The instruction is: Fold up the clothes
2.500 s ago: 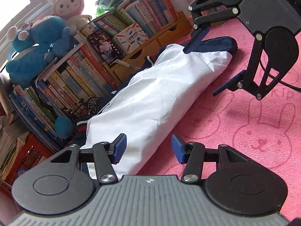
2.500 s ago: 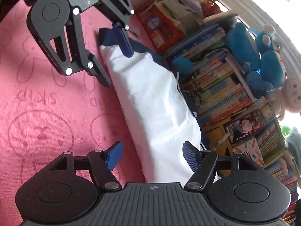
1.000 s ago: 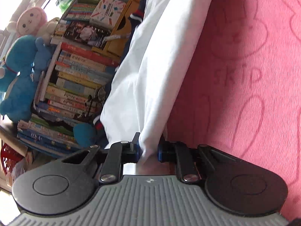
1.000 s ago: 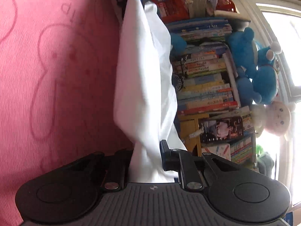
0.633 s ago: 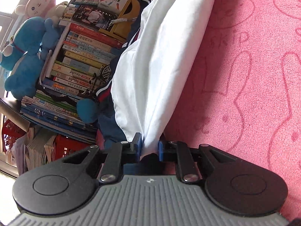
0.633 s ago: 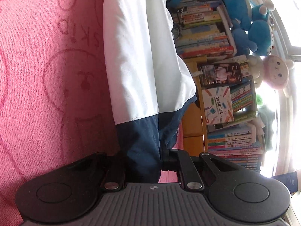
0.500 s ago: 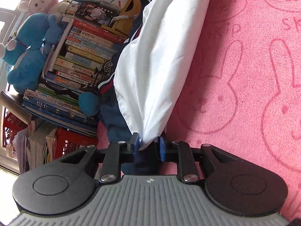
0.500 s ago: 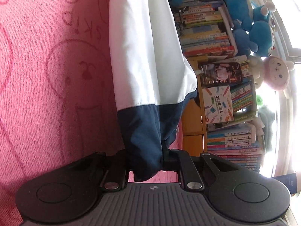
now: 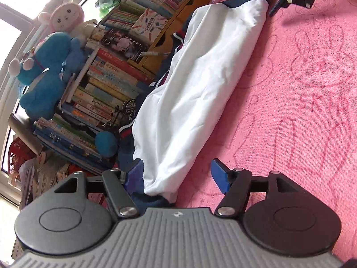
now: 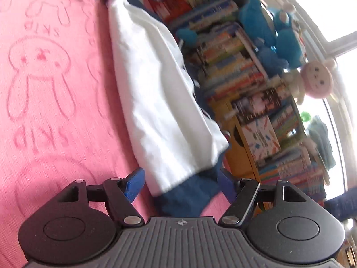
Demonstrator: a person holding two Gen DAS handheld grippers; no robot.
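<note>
The word "SKIP" is legible on the pink rabbit-print mat (image 9: 312,93), printed in darker pink capitals beneath a rabbit face in the left wrist view. The same word appears upside down on the mat (image 10: 44,102) in the right wrist view, once below the rabbit drawing and once, partly cut off, near the upper left. Titles on the book spines (image 9: 104,93) and on the white box (image 9: 148,25) standing on the shelf carry print, but it is too small and blurred to read in either view.
</note>
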